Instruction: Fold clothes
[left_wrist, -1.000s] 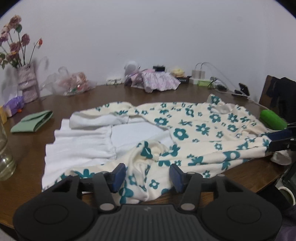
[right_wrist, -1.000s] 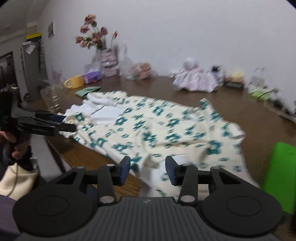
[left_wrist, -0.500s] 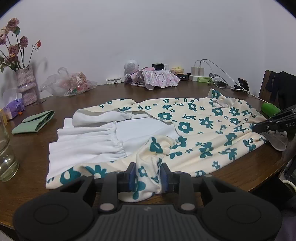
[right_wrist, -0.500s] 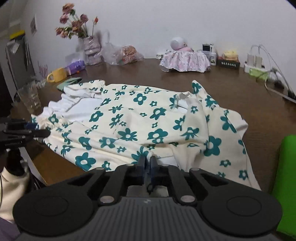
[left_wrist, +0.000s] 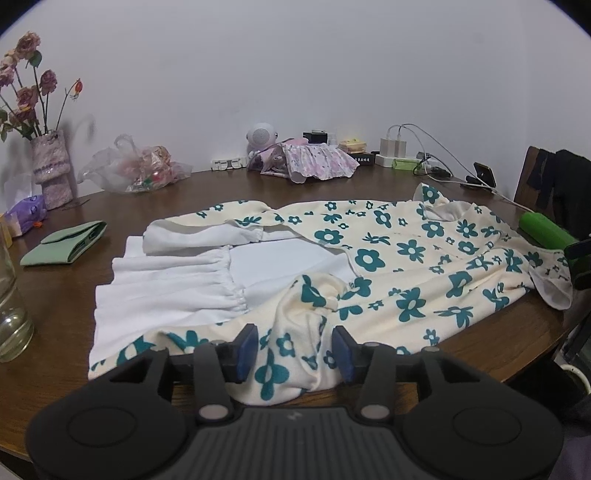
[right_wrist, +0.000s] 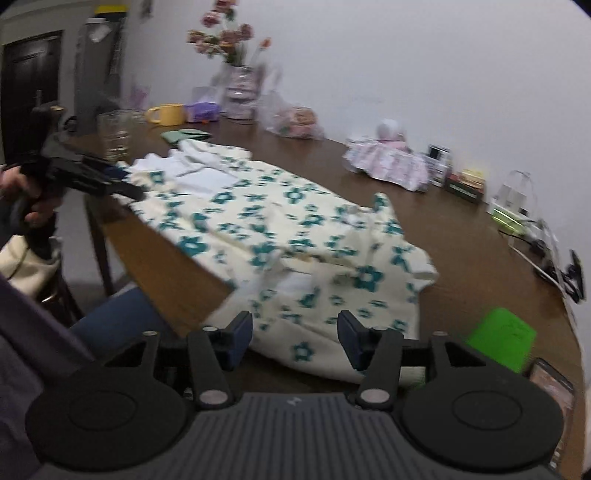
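1. Whereas half a second before both claws had pinched the near hem, the left gripper (left_wrist: 293, 349) and right gripper (right_wrist: 295, 339) now stood spread, holding nothing
2. Released, the floral dress (left_wrist: 406, 266) lay spread on the table (left_wrist: 74, 295), its near edge bunched; that fold looked set down
3. Nearby stood a glass (left_wrist: 11, 314), a green pouch (left_wrist: 64, 245) and a green roller (left_wrist: 545, 230) touching the dress's right end

Soft cloth dress (left_wrist: 406, 266), glossy wooden table (left_wrist: 66, 295)
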